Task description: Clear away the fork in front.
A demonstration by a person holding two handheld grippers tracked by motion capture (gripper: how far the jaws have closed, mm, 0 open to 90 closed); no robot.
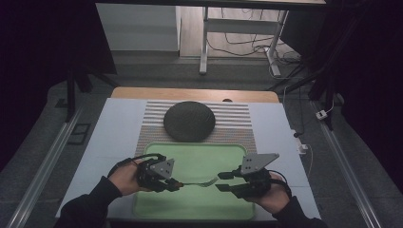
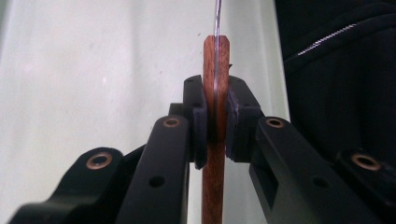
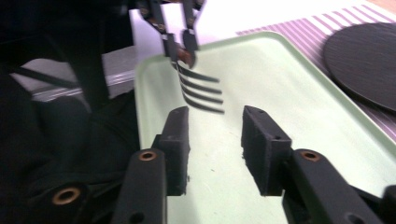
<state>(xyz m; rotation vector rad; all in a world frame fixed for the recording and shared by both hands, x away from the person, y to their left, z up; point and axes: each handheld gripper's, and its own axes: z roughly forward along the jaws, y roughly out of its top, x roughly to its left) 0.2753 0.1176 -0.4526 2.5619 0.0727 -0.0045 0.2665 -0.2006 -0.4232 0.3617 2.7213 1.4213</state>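
A fork (image 1: 202,182) with a brown wooden handle (image 2: 215,60) is held level just above a pale green tray (image 1: 199,156). My left gripper (image 1: 173,183) is shut on that handle, and the jaws press it from both sides (image 2: 215,116). The metal tines (image 3: 201,88) point toward my right gripper (image 1: 223,181). The right gripper (image 3: 215,140) stands open a short way from the tine tips, with nothing between its pads. The left gripper (image 3: 180,46) also shows farther off in the right gripper view, over the tray (image 3: 280,84).
A dark round plate (image 1: 189,120) lies on a striped placemat (image 1: 237,114) behind the tray; it also shows in the right gripper view (image 3: 364,60). A white sheet (image 1: 119,128) covers the table. The person's dark sleeves come in at the near edge.
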